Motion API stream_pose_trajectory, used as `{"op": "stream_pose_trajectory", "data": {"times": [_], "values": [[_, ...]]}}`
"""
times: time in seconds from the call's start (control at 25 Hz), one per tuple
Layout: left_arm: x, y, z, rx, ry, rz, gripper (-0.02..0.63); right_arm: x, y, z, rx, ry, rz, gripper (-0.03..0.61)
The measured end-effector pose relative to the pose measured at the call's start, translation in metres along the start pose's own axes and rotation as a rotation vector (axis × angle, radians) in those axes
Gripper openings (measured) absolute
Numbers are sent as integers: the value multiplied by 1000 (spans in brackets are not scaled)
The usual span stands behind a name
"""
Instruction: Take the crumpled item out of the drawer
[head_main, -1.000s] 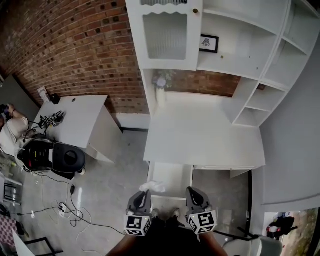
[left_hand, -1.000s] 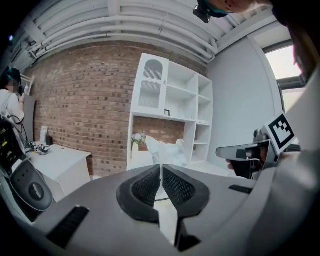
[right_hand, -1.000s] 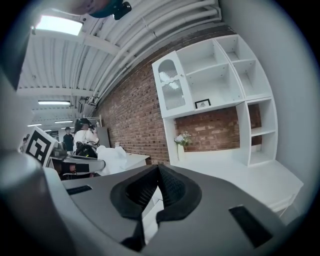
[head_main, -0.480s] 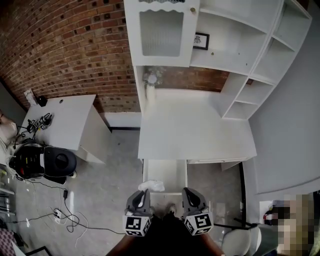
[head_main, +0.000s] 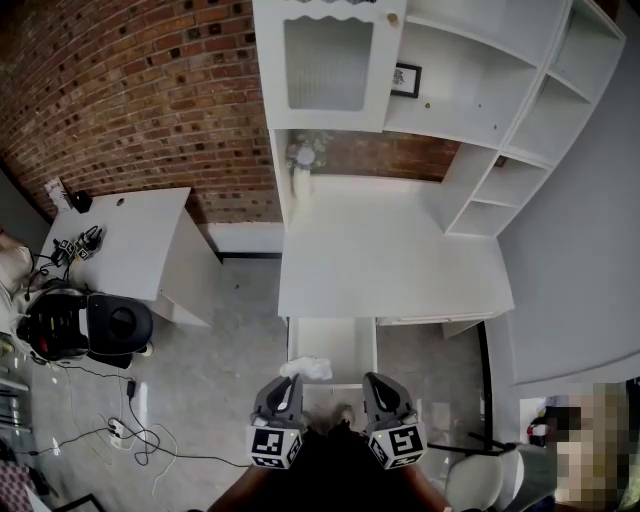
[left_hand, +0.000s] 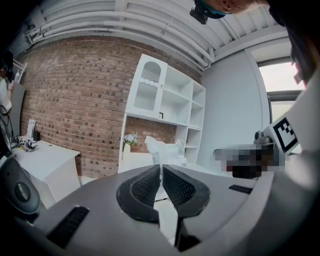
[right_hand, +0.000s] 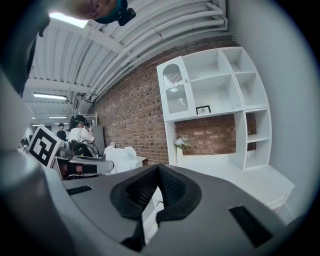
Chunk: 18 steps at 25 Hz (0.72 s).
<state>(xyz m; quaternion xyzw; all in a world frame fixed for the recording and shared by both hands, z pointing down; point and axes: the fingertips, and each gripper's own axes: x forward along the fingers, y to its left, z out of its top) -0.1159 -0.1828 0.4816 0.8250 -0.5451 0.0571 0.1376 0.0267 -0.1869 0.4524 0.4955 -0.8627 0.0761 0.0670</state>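
Note:
The crumpled white item (head_main: 307, 368) sticks up from the tips of my left gripper (head_main: 287, 388), which is shut on it above the front end of the open white drawer (head_main: 335, 338). In the left gripper view the item (left_hand: 163, 149) is pinched between the dark ribbed pads (left_hand: 148, 184). My right gripper (head_main: 375, 384) hangs beside it to the right, shut with nothing in it. From the right gripper view (right_hand: 158, 170) the item (right_hand: 123, 158) shows at the left, on the left gripper (right_hand: 80, 167).
The drawer stands pulled out from under a white desk (head_main: 390, 265) with a shelf unit (head_main: 480, 110) and a small vase of flowers (head_main: 301, 160). A second white table (head_main: 125, 240) and a black bag (head_main: 95, 325) with cables on the floor lie to the left.
The head view has drifted a little. Both grippers stay at about the same spot over the drawer's front, the left one still holding the crumpled item.

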Motion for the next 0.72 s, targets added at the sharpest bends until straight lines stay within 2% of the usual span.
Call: {"op": "stream_pose_trajectory", "data": {"times": [0.28,0.72], "values": [[6,-8,0,10,0,-3,37,-1,-15,-2,20,9,-36,14],[7,-11,-5,3,8,13,37,-3,-24,0,17,5,-36,14]]}}
